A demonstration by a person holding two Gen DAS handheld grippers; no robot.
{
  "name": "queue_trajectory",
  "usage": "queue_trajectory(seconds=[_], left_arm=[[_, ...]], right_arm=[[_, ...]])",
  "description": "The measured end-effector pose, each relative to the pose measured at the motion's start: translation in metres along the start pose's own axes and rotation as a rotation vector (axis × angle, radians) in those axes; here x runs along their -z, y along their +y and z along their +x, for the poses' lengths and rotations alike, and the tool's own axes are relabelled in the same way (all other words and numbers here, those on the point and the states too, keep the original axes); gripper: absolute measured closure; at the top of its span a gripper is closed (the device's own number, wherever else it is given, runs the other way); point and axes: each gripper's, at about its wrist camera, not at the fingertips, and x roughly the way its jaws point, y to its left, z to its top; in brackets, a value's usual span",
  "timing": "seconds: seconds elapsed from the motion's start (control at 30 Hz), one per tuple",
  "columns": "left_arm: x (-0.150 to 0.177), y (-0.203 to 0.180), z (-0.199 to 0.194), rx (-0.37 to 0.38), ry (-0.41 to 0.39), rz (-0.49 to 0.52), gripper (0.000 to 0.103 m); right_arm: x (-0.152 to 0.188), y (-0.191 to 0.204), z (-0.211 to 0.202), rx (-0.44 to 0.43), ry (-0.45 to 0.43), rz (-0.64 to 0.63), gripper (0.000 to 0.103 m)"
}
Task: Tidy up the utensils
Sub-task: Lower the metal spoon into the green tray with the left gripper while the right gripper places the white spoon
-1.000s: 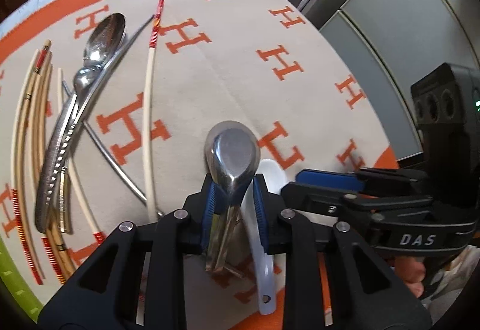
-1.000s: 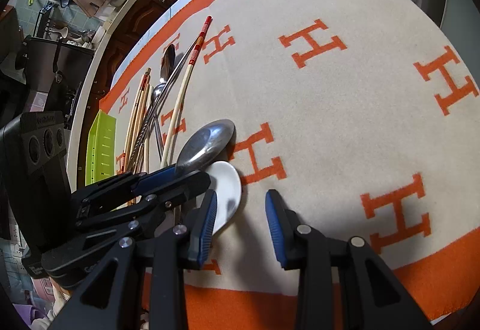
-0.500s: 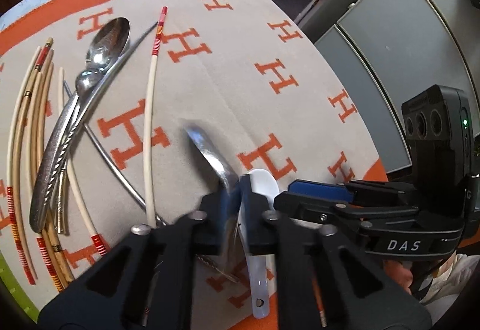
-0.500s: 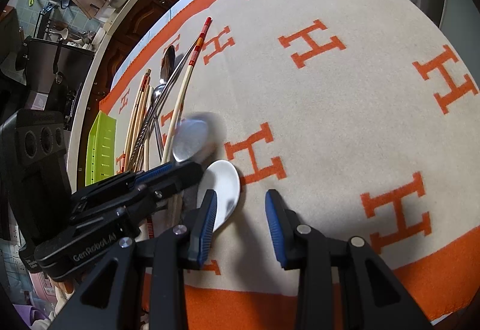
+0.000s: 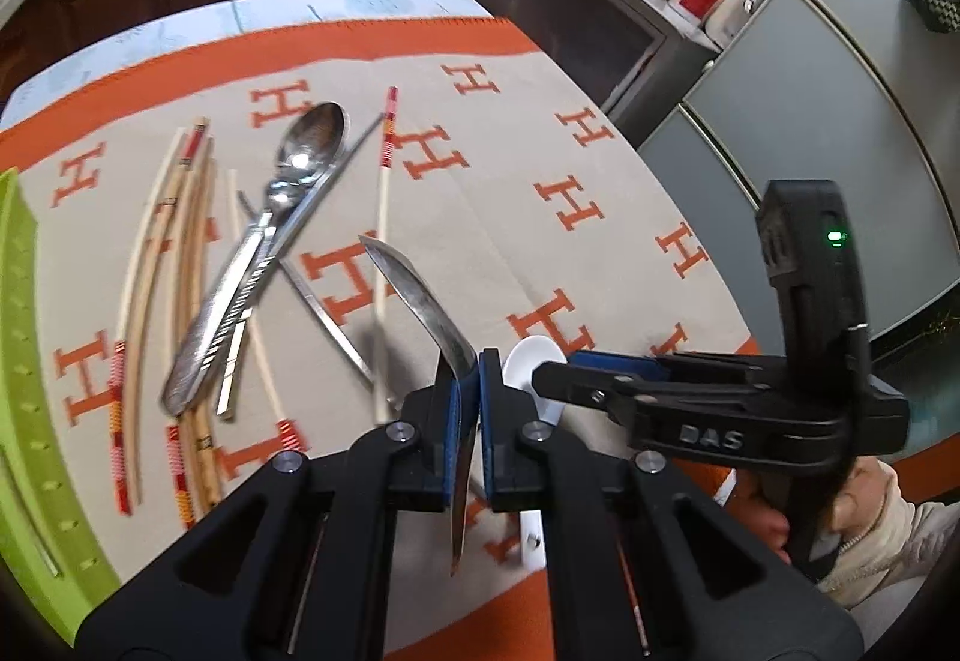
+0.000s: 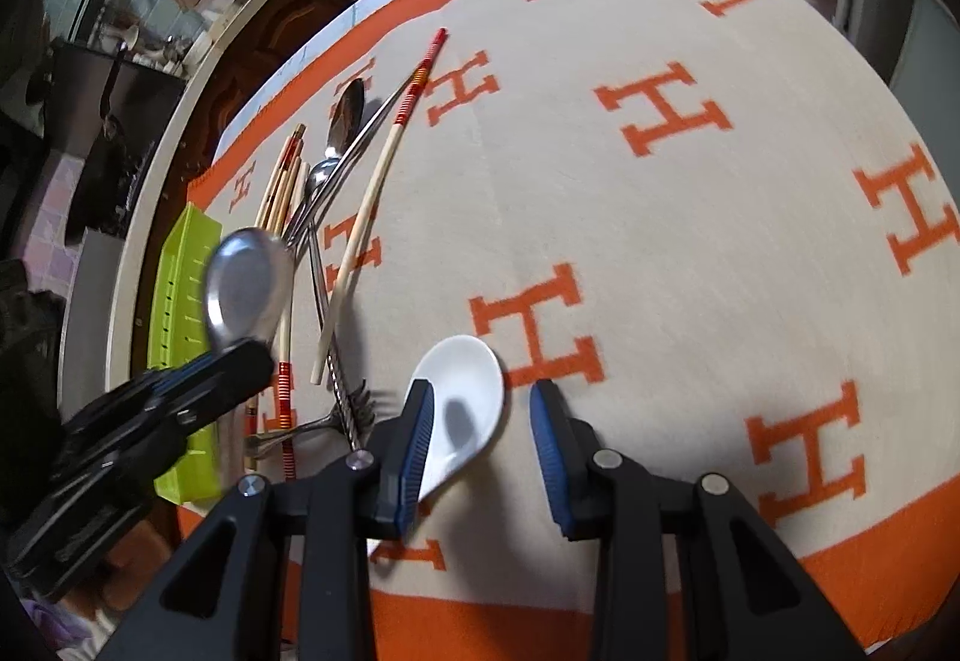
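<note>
My left gripper (image 5: 469,382) is shut on a steel spoon (image 5: 420,301), held above the cloth with its bowl turned edge-on in the left wrist view; the right wrist view shows that spoon's bowl (image 6: 246,289) facing it. A white ceramic spoon (image 6: 465,400) lies on the cream cloth with orange H marks, and my right gripper (image 6: 480,436) stands open over it, the left finger over its handle. To the left lie another steel spoon (image 5: 309,150), flat metal utensils (image 5: 222,325), a fork (image 6: 354,409) and several chopsticks (image 5: 384,217). The left gripper (image 6: 198,391) hovers near the green tray.
A lime-green tray (image 5: 30,391) sits at the left edge of the table, also seen as the green tray (image 6: 180,301). Grey cabinets (image 5: 840,120) and a cluttered counter stand beyond the table's far right. A hand (image 5: 864,505) holds the right gripper.
The left gripper has lifted the steel spoon off the cloth and swung left, turning the bowl from face-on to edge-on. The right gripper has stayed open over the white spoon.
</note>
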Motion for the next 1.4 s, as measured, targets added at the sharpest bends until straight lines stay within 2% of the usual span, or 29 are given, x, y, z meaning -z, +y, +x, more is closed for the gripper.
queue_trajectory(seconds=[0.03,0.07,0.1,0.13,0.2,0.3,0.53,0.73,0.87,1.1,1.4], left_arm=[[0.002,0.002,-0.006,-0.006,-0.008,-0.004,0.099],[0.004,0.004,-0.012,-0.016,-0.017,-0.008,0.099],[0.006,0.007,-0.019,-0.028,-0.028,-0.013,0.099],[0.008,0.01,-0.025,-0.038,-0.036,-0.019,0.099],[0.012,0.016,-0.036,-0.069,-0.053,-0.037,0.099],[0.021,0.027,-0.054,-0.122,-0.072,-0.065,0.099],[0.049,0.059,-0.099,-0.232,-0.116,-0.137,0.099],[0.071,0.089,-0.136,-0.341,-0.157,-0.189,0.099],[0.082,0.11,-0.161,-0.424,-0.186,-0.222,0.099],[0.096,0.14,-0.18,-0.52,-0.198,-0.254,0.099],[0.102,0.162,-0.171,-0.546,-0.183,-0.284,0.099]], right_arm=[[0.0,0.005,0.002,0.017,-0.007,-0.022,0.07],[0.001,0.009,0.002,0.035,-0.013,-0.039,0.075],[0.001,0.013,0.004,0.064,-0.019,-0.059,0.086],[0.001,0.016,0.006,0.093,-0.024,-0.078,0.091],[0.002,0.017,0.006,0.102,-0.036,-0.085,0.094],[0.002,0.017,0.001,0.071,-0.043,-0.068,0.099],[0.006,0.04,-0.03,0.049,-0.091,-0.099,0.1],[0.006,0.083,-0.067,-0.005,-0.162,-0.181,0.1],[0.002,0.126,-0.077,-0.046,-0.175,-0.262,0.1],[-0.003,0.208,-0.063,-0.11,-0.162,-0.394,0.1],[0.0,0.29,-0.008,-0.154,-0.086,-0.561,0.1]])
